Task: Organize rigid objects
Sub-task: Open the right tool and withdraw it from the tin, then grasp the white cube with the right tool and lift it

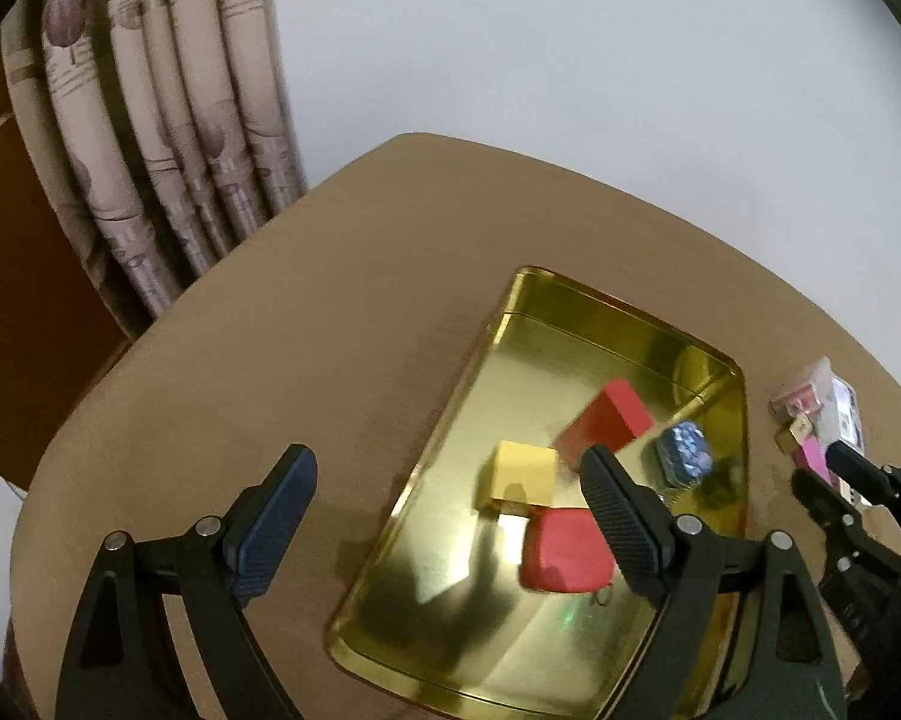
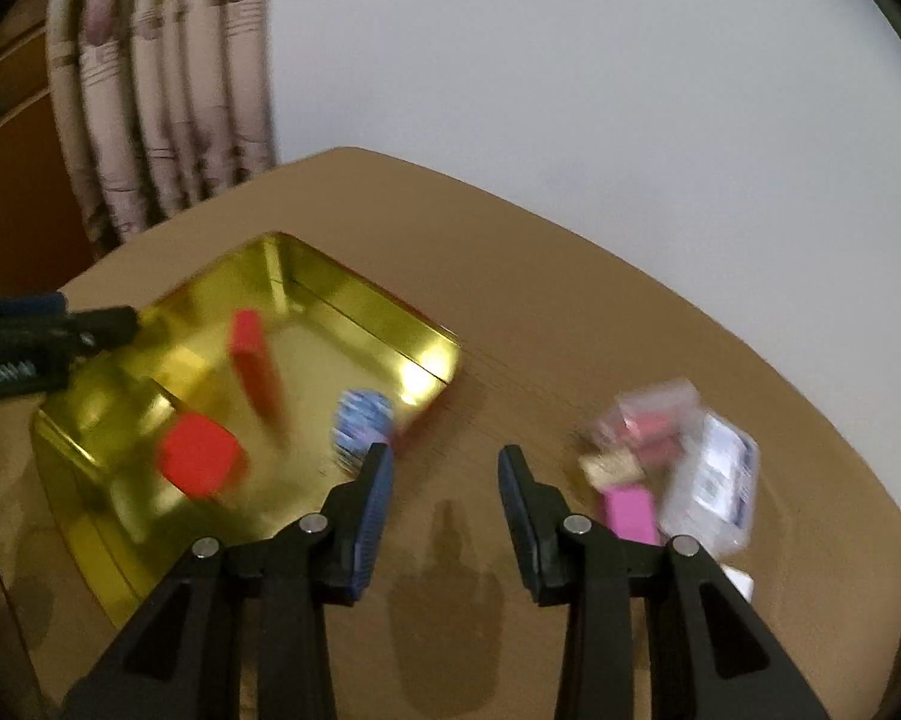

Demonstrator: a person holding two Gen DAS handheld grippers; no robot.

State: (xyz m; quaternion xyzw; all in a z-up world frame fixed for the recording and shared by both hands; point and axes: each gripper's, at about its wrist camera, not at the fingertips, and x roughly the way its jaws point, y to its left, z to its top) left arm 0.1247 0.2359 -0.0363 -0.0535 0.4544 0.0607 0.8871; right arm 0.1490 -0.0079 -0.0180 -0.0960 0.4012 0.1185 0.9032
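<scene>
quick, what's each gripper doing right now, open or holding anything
left gripper: open wide, holding nothing, above the gold tray.
right gripper: open, nothing between its fingers, over the bare table.

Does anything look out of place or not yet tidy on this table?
Yes. A small pile of items, with a pink one, lies loose on the table beside the gold tray, while the red blocks and others are inside it.

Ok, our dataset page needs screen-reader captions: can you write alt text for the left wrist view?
An open hand-held gripper hangs over a gold metal tray on a tan table. In the tray lie two red blocks, a yellow block and a small blue patterned tin. More small items sit right of the tray.
</scene>
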